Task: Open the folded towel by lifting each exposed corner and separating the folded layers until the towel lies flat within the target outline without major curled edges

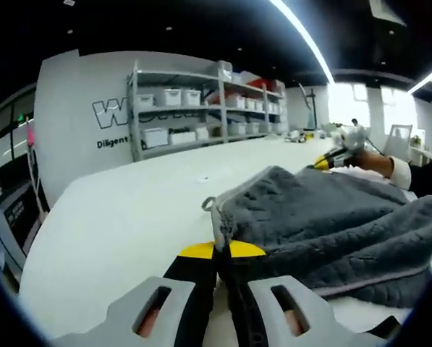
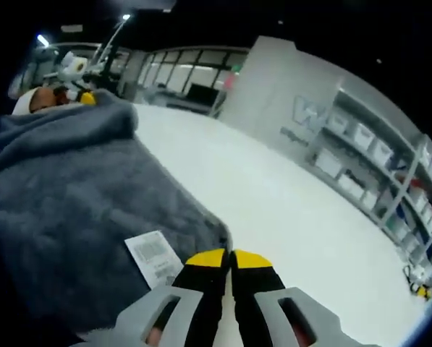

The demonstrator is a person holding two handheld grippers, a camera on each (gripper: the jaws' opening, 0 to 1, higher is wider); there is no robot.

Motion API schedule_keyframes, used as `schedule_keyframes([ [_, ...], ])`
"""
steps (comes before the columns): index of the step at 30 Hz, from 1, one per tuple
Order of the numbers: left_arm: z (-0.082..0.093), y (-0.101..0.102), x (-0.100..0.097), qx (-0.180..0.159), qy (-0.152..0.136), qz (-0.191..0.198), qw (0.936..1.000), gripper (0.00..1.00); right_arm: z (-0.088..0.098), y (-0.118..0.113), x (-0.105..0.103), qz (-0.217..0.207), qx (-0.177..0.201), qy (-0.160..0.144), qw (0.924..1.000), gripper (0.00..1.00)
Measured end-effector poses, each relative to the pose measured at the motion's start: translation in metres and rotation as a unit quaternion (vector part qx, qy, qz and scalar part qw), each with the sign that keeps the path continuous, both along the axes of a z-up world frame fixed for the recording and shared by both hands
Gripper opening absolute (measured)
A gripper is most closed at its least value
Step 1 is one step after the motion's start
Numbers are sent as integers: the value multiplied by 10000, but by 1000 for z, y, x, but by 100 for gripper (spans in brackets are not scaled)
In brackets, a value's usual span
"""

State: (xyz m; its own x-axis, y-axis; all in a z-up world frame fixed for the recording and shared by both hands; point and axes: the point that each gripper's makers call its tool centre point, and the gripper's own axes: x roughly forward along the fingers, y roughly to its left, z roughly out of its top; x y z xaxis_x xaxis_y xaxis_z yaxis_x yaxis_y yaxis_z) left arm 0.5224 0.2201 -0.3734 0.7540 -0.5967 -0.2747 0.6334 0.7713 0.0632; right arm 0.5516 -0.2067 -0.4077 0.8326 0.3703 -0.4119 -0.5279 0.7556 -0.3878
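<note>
In the left gripper view, a wide white table was seen stretching away to a grey wall with dark lettering, and metal shelves loaded with white bins were ranged against that wall. At the bottom centre of this view the left gripper was seen with its yellow-tipped jaws brought together on a corner of the grey towel, just below a small hanging loop at the towel's edge. The towel was spread to the right of the jaws in thick folded layers, raised off the table on its near side. At its far corner the right gripper was visible, held by a hand with a white cuff. In the right gripper view the towel was draped across the left half of the frame, a white barcode label showing on it. The right gripper was seen at bottom centre, its jaws pressed together on the towel's edge beside that label. The bare table lay to the right, with the shelves beyond it.
</note>
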Motion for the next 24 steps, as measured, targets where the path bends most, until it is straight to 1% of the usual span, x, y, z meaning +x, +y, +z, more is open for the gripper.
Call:
schedule_keyframes([
  [11,-2,12,4,54,55,164,9998,3,0,-18,1,-105,-53,-33,9999,0],
  [20,-8,22,9,125,128,302,9994,3,0,-42,3,-296,-11,-1,9996,0],
  [24,-9,26,10,81,178,358,9992,3,0,-51,4,-375,17,7,9993,0],
])
